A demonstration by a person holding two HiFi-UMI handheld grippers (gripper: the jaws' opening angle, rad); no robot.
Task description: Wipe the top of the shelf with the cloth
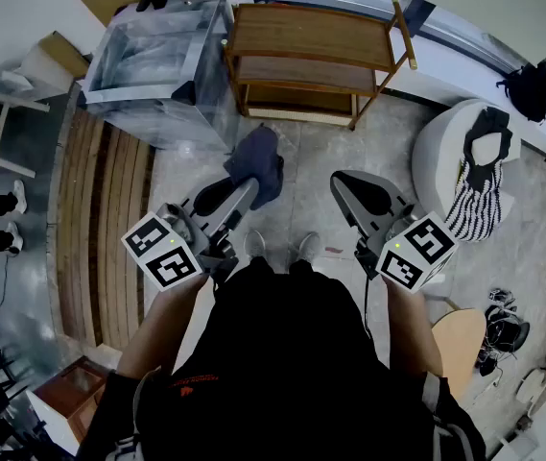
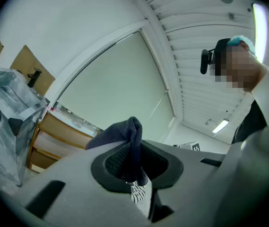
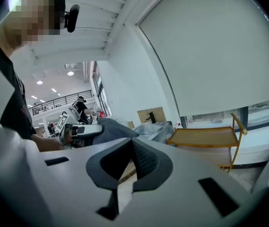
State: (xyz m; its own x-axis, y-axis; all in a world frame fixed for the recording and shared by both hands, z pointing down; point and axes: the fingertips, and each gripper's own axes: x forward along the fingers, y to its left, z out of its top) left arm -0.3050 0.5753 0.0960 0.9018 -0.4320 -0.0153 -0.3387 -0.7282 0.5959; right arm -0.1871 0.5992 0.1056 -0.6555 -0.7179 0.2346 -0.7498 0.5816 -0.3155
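A dark blue cloth (image 1: 258,161) hangs bunched from my left gripper (image 1: 244,192), whose jaws are shut on it at about waist height. The left gripper view shows a fold of the cloth (image 2: 125,134) pinched in the left gripper (image 2: 132,162). The wooden shelf (image 1: 311,32) stands against the far wall, well ahead of both grippers, and its top is bare. My right gripper (image 1: 349,188) is shut and holds nothing. In its own view the right gripper (image 3: 130,162) points toward the shelf (image 3: 205,137), with the cloth (image 3: 110,129) at the left.
A box wrapped in clear plastic (image 1: 157,56) stands left of the shelf. At the right is a white round seat (image 1: 445,142) with a striped bag (image 1: 469,200) draped on it. A wooden stool (image 1: 460,339) is near my right side. Wooden slats (image 1: 100,229) lie at the left.
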